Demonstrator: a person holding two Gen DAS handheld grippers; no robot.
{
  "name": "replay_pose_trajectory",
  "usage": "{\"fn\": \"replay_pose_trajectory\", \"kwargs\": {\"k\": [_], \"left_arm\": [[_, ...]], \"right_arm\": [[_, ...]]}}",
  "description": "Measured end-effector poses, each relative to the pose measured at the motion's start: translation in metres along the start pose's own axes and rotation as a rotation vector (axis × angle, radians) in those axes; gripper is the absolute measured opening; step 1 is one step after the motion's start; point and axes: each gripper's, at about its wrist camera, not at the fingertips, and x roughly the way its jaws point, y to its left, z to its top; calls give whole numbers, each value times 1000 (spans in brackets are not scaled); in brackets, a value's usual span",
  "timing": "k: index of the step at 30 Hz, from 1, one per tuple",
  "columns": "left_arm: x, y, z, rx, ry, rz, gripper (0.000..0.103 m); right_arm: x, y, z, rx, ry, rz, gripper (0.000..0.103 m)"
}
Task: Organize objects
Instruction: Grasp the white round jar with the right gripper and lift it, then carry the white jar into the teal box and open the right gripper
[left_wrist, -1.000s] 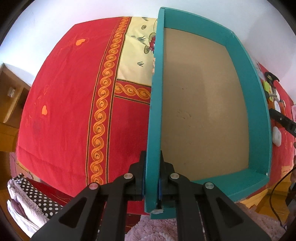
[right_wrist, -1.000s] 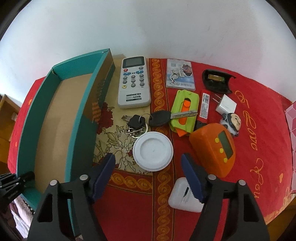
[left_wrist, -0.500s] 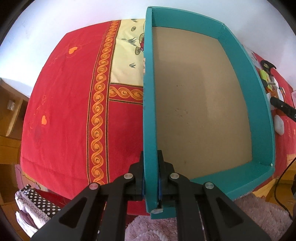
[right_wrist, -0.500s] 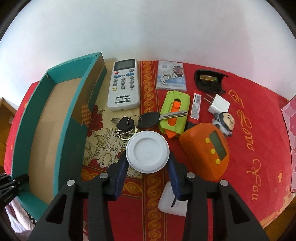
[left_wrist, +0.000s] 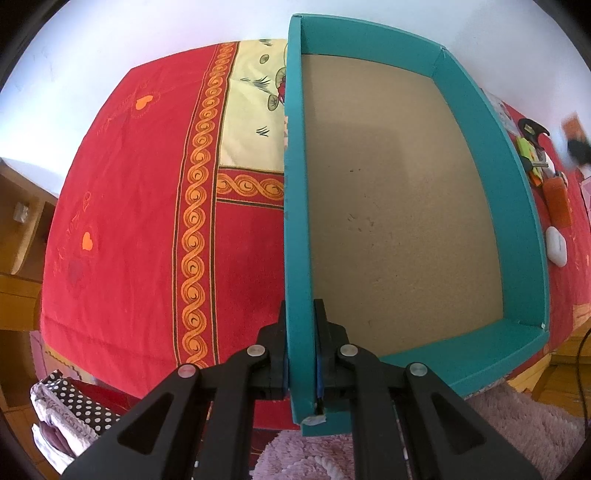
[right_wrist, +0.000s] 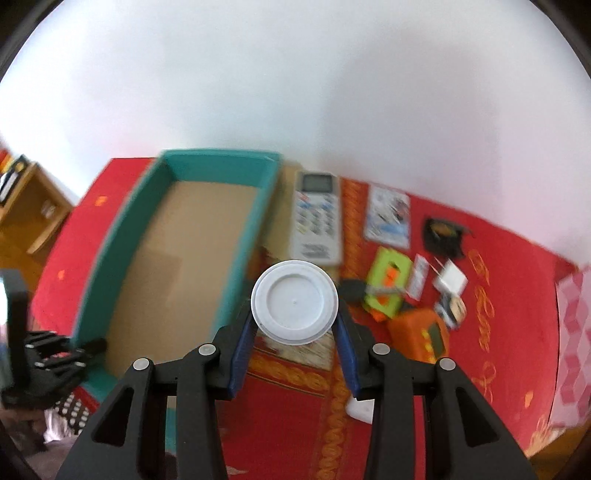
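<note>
1. White round lid (right_wrist: 294, 302) sits pinched flat between the jaws of the right gripper (right_wrist: 294, 332), which have just been closing onto its rim; it is lifted clear of the red cloth (right_wrist: 280, 424).
2. The teal box (right_wrist: 236, 258) lies just to the left of these jaws, open side up, its long axis running away from them.
3. The left gripper (left_wrist: 301, 354) has its jaws pressed onto the box's near side wall, steadying it.
4. Remote control (right_wrist: 318, 218) and other small items lie beyond and to the right.
</note>
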Motion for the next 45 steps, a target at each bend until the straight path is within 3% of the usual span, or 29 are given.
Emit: {"fn": "replay_pose_trajectory", "kwargs": {"k": [8, 15, 20, 26, 38, 45], "left_arm": [[3, -1, -1, -8, 19, -4, 8], [4, 0, 0, -4, 30, -11, 8], [3, 1, 3, 2, 44, -9, 8], [4, 0, 4, 11, 34, -8, 8], [4, -1, 1, 4, 24, -8, 8], [3, 0, 0, -7, 18, -7, 8]], "right_arm": [[10, 69, 75, -122, 28, 164, 42], [84, 105, 110, -182, 117, 147, 42], [136, 118, 116, -202, 181, 156, 42], [166, 126, 122, -237, 197, 147, 42], [179, 143, 129, -324, 153, 102, 42], [185, 138, 122, -318, 177, 100, 42]]}}
